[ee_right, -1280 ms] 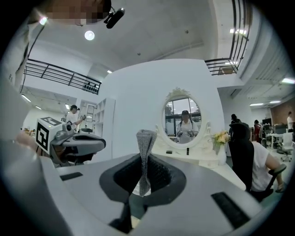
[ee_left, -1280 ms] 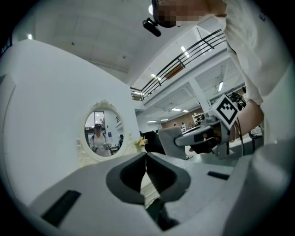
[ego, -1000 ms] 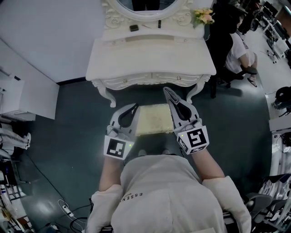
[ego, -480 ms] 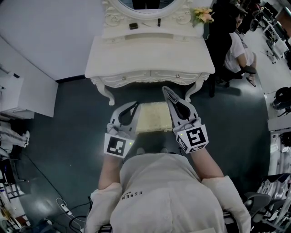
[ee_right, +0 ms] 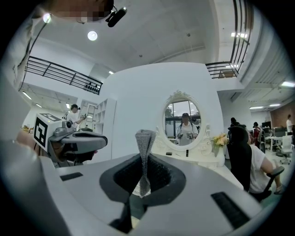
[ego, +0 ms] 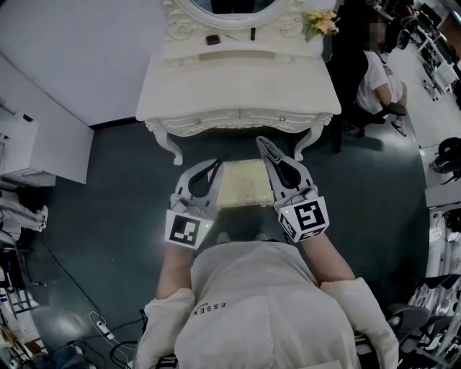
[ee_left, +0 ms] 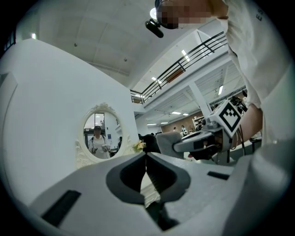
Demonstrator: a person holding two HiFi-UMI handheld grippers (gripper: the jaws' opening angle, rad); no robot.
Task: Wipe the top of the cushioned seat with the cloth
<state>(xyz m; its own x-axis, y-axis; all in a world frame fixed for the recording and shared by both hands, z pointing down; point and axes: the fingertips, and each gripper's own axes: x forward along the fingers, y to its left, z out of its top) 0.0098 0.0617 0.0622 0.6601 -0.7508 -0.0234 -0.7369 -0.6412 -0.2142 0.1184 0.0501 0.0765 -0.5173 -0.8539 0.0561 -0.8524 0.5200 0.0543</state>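
The cushioned seat [ego: 243, 185], a pale square pad, sits on the dark floor in front of a white dressing table, below and between both grippers. My right gripper [ego: 263, 143] is shut on a narrow strip of grey knitted cloth [ee_right: 145, 152], which sticks up past the fingertips. The cloth hangs in the air above the seat's right edge. My left gripper [ego: 214, 165] is shut with nothing in it and hovers over the seat's left edge. In the left gripper view its jaws [ee_left: 146, 159] meet in a thin line.
The white dressing table [ego: 238, 86] with an oval mirror [ego: 230, 6] and flowers [ego: 322, 25] stands just beyond the seat. A person sits in a chair [ego: 378, 79] at the right. A white cabinet [ego: 29, 155] stands at the left. Cables lie on the floor at bottom left.
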